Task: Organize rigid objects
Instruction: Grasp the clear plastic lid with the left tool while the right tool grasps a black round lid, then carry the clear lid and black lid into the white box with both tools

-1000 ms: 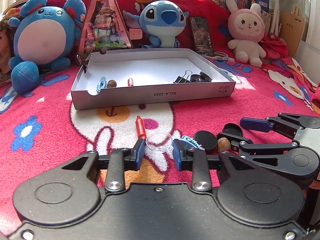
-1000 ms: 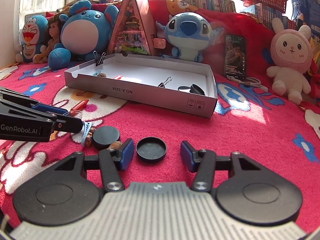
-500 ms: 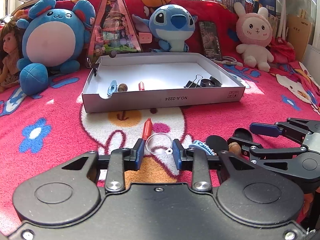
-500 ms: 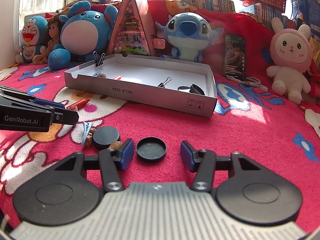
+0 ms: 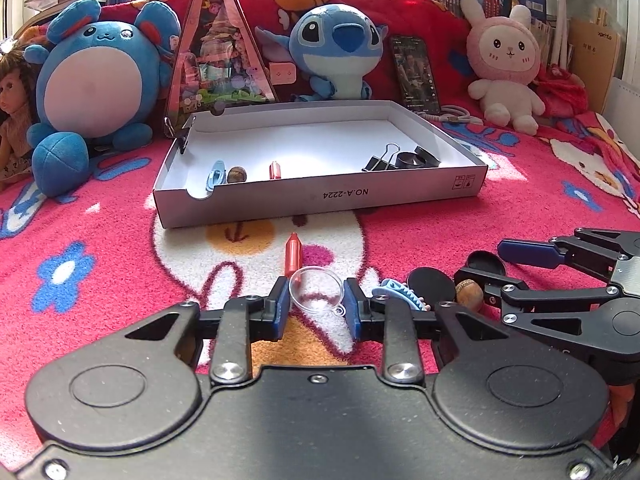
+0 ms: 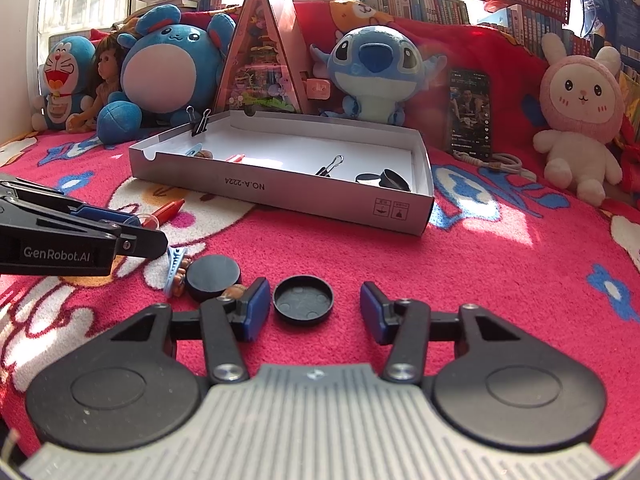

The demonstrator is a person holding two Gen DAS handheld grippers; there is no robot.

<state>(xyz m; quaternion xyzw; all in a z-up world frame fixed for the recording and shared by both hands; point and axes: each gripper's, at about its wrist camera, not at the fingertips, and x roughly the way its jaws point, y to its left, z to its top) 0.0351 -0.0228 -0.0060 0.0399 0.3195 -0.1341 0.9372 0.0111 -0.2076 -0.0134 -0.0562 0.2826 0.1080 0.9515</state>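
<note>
The left tool [image 5: 316, 308] is down on the red blanket [image 5: 460, 232] in front of the box [image 5: 320, 198], its jaws narrow and closing on a clear lid [image 5: 316, 290]; both blue pads look to be touching the lid's rim, though the clear plastic makes the contact hard to judge. A red crayon [image 5: 293, 254] lies just beyond the lid, pointing toward the box.

The right tool [image 6: 312, 310] sits right of the left one, also in front of the box. Its jaws are half wide and closing around a black cap [image 6: 303, 299] that lies hollow side up on the blanket. The left pad is just beside the cap's rim and the right pad stands apart from it, so nothing is gripped.

Between the two tools, nearer than the box, lie a blue clip [image 6: 174, 264], a black disc [image 6: 214, 276] and a brown nut [image 5: 469, 292], close together.

Inside the box, along its near wall, are a blue clip, a nut, a red piece [image 5: 274, 170], a binder clip [image 5: 380, 160] and dark caps [image 5: 416, 158] at the right end. Another binder clip [image 6: 200, 120] is fastened on the box's left wall. Plush toys [image 5: 336, 48] stand behind the box
</note>
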